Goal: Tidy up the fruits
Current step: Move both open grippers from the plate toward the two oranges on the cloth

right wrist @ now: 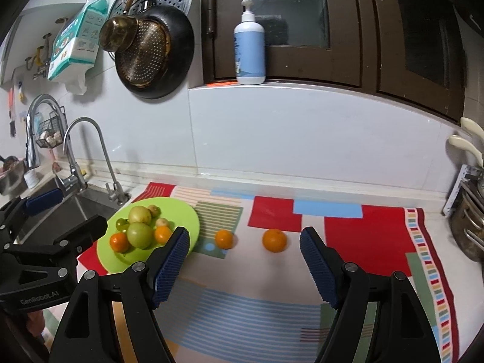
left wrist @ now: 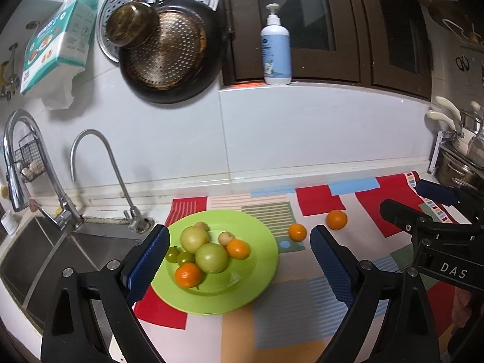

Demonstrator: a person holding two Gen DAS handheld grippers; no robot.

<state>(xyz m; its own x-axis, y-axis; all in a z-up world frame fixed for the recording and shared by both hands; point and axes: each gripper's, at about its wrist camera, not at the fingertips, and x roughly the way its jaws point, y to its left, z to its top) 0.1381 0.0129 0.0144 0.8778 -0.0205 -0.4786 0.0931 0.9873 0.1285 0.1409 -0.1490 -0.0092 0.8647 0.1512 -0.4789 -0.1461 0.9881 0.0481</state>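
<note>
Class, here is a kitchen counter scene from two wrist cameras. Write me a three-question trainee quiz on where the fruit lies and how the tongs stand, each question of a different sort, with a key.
1. True or false: the left tongs are shut on a fruit.
2. How many oranges lie on the patterned mat, off the green plate?
3. Multiple choice: the right tongs point mostly toward
A. the faucet
B. the two loose oranges
C. the soap bottle

Key
1. False: both tongs are open and empty.
2. Two: a smaller orange and a larger orange.
3. B
</note>
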